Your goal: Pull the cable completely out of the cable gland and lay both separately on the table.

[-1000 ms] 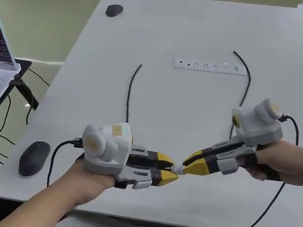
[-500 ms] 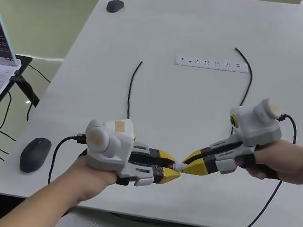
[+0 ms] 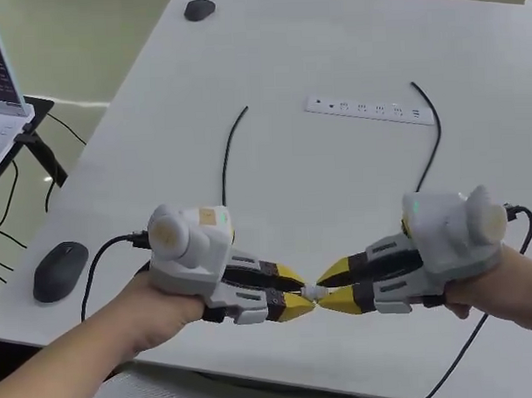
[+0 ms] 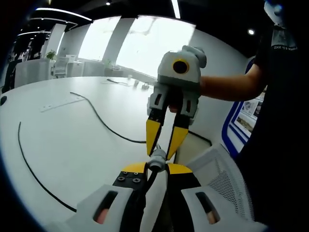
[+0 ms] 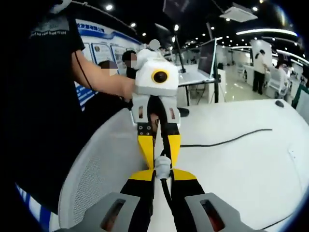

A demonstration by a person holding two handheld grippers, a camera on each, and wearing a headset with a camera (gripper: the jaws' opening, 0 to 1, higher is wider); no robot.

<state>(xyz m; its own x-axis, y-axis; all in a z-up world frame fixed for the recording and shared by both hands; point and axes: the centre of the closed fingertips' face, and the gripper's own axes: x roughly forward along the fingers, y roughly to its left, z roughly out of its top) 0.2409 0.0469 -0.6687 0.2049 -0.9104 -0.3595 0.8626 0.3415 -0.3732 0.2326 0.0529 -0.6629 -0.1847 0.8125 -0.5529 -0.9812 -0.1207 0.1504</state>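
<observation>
**A:** Closest in, just above the front edge of the desk [image 3: 275, 199], the left claw [image 3: 303, 300] and the right claw [image 3: 326, 291] meet nose to nose. Each is clenched on one end of the small pale cable gland [image 3: 313, 292].

**B:** So the gland's up in the air between them, not laid down. And the cable?

**A:** In the right gripper view, a dark cable [image 5: 166, 189] runs from the gland back between that claw's own jaws. Whether those jaws pinch the cable itself or only the gland body is hard to tell.

**B:** Looks like the grip-and-brace step, then. The pull isn't done.

**A:** Agreed. The next move calls for the hands to draw straight apart along the gland's axis, with one anchoring the fitting, until the cable comes clear. After that, each piece goes down on its own patch of desk.

**B:** Poses?

**A:** The left forearm comes in from the lower left with its claw pointing right. The right hand reaches in from the right with its claw pointing left. Both are about level.

**B:** Further out?

**A:** A loose black cord [image 3: 229, 157] lies on the desk, with a white power strip [image 3: 368, 113] beyond it.
</observation>
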